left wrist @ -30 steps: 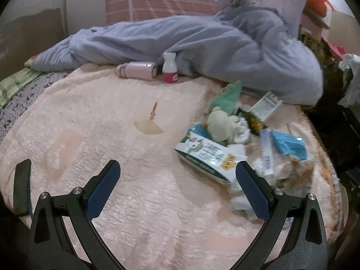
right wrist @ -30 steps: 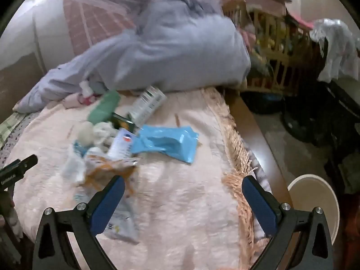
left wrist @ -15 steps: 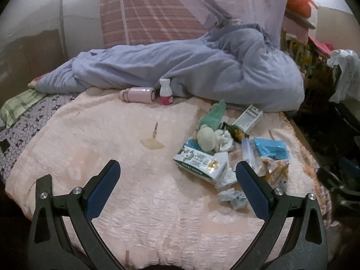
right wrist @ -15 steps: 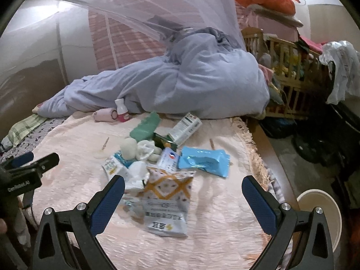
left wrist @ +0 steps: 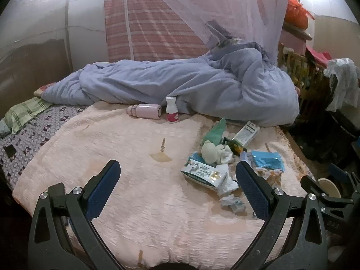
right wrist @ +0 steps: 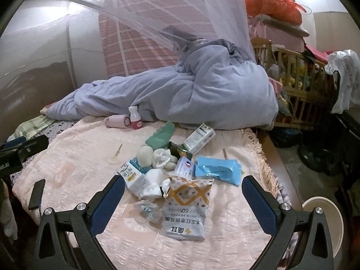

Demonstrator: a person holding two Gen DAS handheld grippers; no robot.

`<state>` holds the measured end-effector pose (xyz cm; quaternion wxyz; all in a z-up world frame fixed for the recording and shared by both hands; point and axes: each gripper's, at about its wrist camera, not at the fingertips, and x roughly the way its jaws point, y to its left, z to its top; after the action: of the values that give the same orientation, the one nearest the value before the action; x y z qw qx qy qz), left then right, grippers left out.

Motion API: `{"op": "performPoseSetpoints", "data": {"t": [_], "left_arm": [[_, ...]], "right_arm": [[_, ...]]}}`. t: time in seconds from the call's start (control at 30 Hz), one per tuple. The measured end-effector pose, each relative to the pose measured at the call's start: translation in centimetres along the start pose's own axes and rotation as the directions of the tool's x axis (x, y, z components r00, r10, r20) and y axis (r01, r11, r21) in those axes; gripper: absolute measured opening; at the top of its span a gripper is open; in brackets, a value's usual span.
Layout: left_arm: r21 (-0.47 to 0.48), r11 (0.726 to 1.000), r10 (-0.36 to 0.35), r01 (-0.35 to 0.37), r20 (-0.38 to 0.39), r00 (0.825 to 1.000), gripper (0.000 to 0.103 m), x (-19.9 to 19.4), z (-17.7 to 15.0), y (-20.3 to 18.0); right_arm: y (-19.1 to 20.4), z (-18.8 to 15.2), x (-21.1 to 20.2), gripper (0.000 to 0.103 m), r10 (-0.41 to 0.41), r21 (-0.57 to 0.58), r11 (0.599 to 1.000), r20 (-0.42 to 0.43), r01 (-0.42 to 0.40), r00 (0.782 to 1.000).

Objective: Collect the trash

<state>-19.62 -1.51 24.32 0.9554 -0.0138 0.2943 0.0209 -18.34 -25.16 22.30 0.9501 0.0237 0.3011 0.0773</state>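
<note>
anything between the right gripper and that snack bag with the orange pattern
Nothing visible. The right gripper hangs open right over the snack bag, whose near end lies bare on the pink blanket; crumpled tissue sits beside its left edge.

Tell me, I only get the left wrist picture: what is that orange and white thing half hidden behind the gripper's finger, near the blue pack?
Observer: The right wrist view shows all of it. It is a snack bag with an orange lattice print, lying flat on the pink bedspread.
Operator: Is the other gripper holding it?
Observer: No. The right gripper is open and the bag lies loose ahead of it.
Operator: And the pale sliver at my right edge?
Observer: That is a round cream bin on the floor beside the bed, probably where the trash goes.
</note>
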Motion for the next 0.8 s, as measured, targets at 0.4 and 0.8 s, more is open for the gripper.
{"op": "performPoseSetpoints", "data": {"t": [0.4,0.8], "left_arm": [[-0.025,1.000,-0.001,0.001,0.012,1.000,0.102,-1.3,-1.5,-0.6],[-0.001,1.000,0.010,-0.010,0.040,0.999,0.102,-3.9,-2.1,-2.2]], "right_arm": [[0.1,0.0,-1.6,0.103,-0.023,-0.030,0.999,0.029,0.024,0.999],[-2.2,-0.7,-4.2,0.103,-0.045,-0.001,0.999,0.060,0.045,0.997]]}}
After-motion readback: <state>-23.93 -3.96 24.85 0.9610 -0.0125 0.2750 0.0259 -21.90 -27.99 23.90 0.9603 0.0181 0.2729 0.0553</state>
